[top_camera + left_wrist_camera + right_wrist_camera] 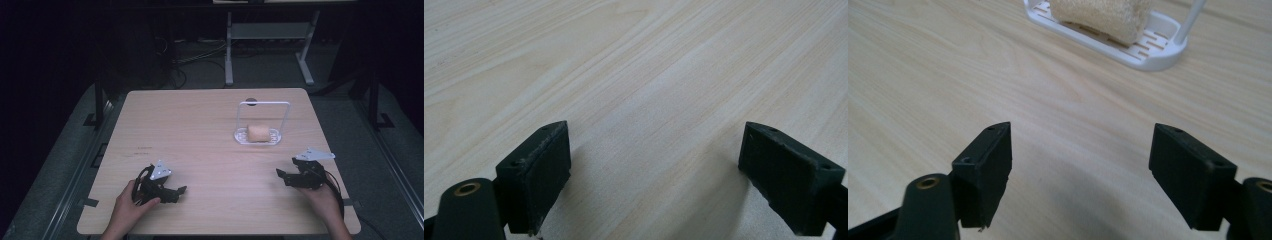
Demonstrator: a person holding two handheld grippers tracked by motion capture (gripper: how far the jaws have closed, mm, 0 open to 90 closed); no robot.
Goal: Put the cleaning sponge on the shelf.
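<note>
A tan sponge [258, 133] lies in a white slatted holder [274, 140] with a tall wire handle, on the right half of the wooden table [200, 125]. In the right gripper view the sponge [1100, 17] and holder [1153, 52] sit ahead, at the top of the picture. My right gripper [281, 175] rests low at the front right, held by a hand, open with nothing between its jaws [1080, 165]. My left gripper [181, 190] lies at the front left, also held by a hand, open over bare wood [654, 170].
A round cable hole [251, 101] sits near the table's far edge behind the holder. Beyond the table stand the white legs of another desk [229, 55] and cables on a dark floor.
</note>
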